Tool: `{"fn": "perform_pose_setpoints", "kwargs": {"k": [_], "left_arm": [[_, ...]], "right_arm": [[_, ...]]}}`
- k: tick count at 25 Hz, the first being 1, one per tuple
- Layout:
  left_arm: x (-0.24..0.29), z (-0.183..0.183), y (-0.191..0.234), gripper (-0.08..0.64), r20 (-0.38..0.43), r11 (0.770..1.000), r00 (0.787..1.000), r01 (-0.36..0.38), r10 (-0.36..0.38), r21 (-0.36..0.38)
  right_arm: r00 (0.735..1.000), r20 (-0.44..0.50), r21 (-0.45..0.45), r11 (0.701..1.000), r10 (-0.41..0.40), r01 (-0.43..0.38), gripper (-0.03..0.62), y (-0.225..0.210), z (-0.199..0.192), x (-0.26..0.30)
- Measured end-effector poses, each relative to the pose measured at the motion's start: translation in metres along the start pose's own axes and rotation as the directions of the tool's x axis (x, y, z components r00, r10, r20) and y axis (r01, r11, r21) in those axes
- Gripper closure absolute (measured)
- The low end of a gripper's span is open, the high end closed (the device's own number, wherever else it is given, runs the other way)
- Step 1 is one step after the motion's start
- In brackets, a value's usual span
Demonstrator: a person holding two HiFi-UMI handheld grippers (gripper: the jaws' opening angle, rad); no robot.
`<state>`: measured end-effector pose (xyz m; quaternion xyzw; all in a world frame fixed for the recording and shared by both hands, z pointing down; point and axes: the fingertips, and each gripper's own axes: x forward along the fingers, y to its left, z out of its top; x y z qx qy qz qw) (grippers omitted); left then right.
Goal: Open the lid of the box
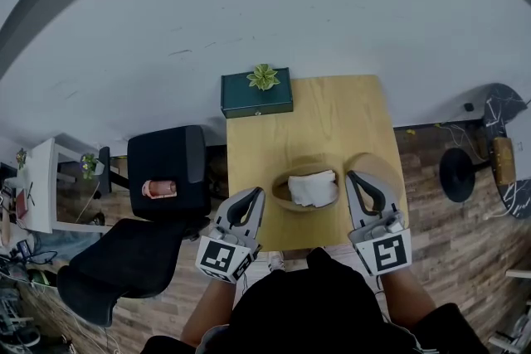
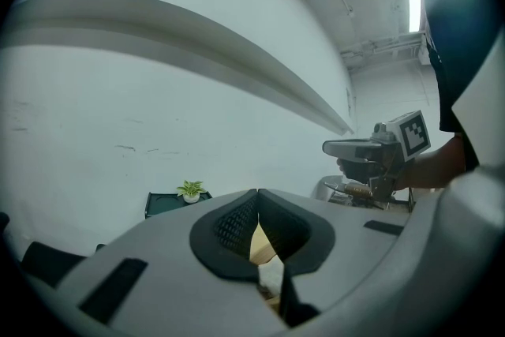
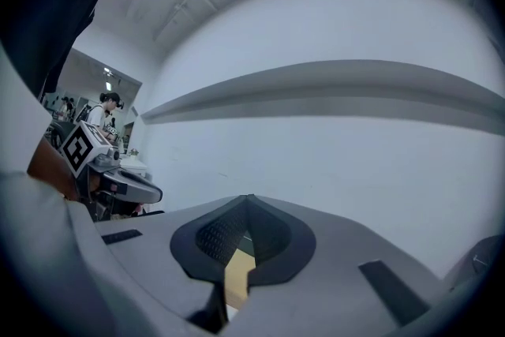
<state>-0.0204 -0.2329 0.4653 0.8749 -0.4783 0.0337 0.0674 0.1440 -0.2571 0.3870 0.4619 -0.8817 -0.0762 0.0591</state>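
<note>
Head view gives me the round light-wood box (image 1: pixel 290 198) near the front edge of the tan wooden table (image 1: pixel 332 112), with something white and crumpled (image 1: pixel 314 188) inside. Just left of the box sits my left gripper (image 1: pixel 256 193); just right, my right gripper (image 1: pixel 353 177) partly covers a round tan lid (image 1: pixel 377 166). Both jaw pairs are closed on nothing.

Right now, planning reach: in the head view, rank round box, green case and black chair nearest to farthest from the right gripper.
1. Round box, just left of the right gripper.
2. Green case, far left corner of the table.
3. Black chair, farther left, off it.
</note>
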Motion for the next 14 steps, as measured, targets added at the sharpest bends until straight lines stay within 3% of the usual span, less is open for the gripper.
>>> {"fn": "perform_pose_setpoints", "kwargs": {"k": [9, 14], "left_arm": [[0.002, 0.015, -0.008, 0.541, 0.013, 1.000, 1.000, -0.003, 0.003, 0.014], [-0.003, 0.011, -0.006, 0.540, 0.007, 0.996, 0.998, -0.056, 0.055, 0.064]], "right_arm": [[1.000, 0.024, -0.001, 1.000, 0.020, -0.020, 0.574, 0.000, 0.006, -0.001], [0.999, 0.038, 0.012, 1.000, 0.014, -0.014, 0.574, -0.001, 0.008, -0.003]]}}
